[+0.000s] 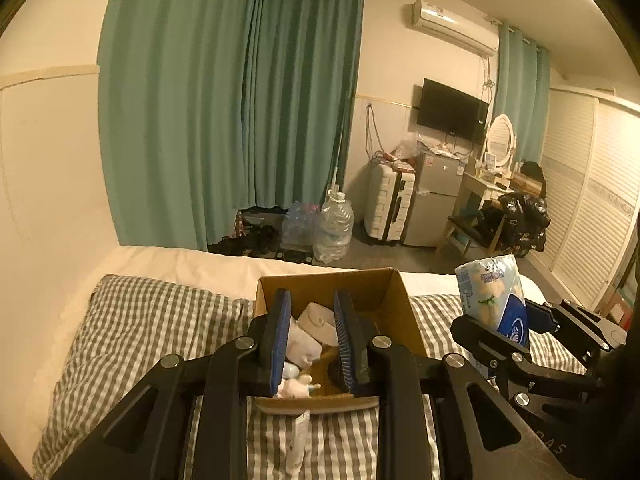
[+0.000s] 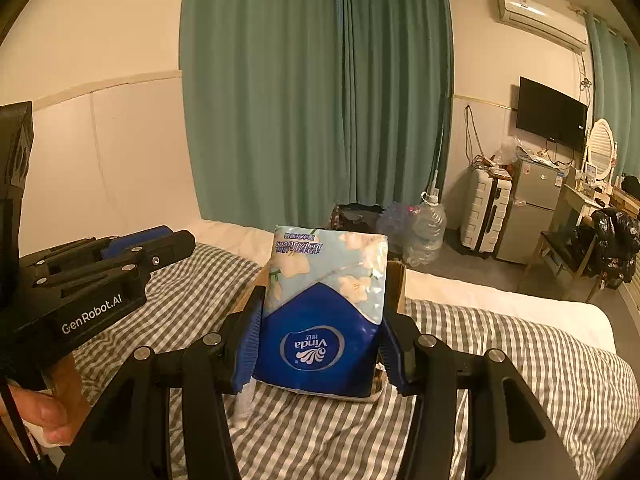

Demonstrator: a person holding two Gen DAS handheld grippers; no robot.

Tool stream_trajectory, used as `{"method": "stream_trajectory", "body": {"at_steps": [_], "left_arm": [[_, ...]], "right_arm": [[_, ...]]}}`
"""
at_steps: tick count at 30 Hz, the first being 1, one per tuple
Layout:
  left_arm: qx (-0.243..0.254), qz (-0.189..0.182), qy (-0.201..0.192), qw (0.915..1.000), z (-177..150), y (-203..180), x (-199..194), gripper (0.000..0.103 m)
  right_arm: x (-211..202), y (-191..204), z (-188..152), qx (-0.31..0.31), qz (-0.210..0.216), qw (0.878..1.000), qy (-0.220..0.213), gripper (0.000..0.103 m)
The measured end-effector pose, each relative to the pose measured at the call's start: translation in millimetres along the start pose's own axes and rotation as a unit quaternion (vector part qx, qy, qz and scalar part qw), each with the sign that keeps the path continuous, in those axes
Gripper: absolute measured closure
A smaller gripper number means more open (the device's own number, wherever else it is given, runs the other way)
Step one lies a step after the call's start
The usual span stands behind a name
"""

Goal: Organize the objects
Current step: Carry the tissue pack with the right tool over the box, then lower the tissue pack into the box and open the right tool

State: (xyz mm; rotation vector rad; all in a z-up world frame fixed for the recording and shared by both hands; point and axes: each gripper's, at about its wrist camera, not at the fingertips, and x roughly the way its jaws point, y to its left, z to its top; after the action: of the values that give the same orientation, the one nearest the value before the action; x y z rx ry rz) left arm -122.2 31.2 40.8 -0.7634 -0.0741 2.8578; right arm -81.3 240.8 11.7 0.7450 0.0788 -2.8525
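We hold a blue-and-floral tissue pack (image 2: 320,312) upright above the checked bedspread (image 2: 500,360), clamped between the pads of our right gripper (image 2: 318,344), just in front of the cardboard box (image 1: 360,284). Our left gripper (image 1: 310,344) hangs over that open box of small items, its jaws nearly together with nothing between them. Green curtains (image 1: 240,100) hang behind the bed.

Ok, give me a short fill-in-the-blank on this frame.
1. The right gripper is shut on a pack of ____.
2. The cardboard box sits on a ____ with a checked cover.
3. The left gripper holds ____.
4. The curtains are ____.

Missing words: tissues; bed; nothing; green
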Motion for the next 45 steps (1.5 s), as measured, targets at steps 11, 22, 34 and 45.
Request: {"method": "stream_trajectory", "body": {"at_steps": [11, 22, 34, 45], "left_arm": [[-0.003, -0.009, 0.075, 0.9971, -19.5, 10.3, 116.8, 0.080], [0.011, -0.014, 0.117, 0.9930, -53.1, 12.6, 179.2, 0.081], [0.019, -0.005, 0.097, 0.9951, -36.1, 10.9, 141.3, 0.070], [0.021, 0.016, 0.024, 0.9994, -7.6, 10.5, 44.7, 0.009]], "right_arm": [[109.1, -29.9, -0.7, -0.011, 0.007, 0.998, 0.062, 0.052], [181.9, -53.6, -45.2, 0.008, 0.019, 0.993, 0.117, 0.050], [144.1, -57.5, -32.1, 0.018, 0.010, 0.996, 0.083, 0.031], [52.6, -51.1, -1.3, 0.033, -0.016, 0.999, 0.017, 0.004]]}}
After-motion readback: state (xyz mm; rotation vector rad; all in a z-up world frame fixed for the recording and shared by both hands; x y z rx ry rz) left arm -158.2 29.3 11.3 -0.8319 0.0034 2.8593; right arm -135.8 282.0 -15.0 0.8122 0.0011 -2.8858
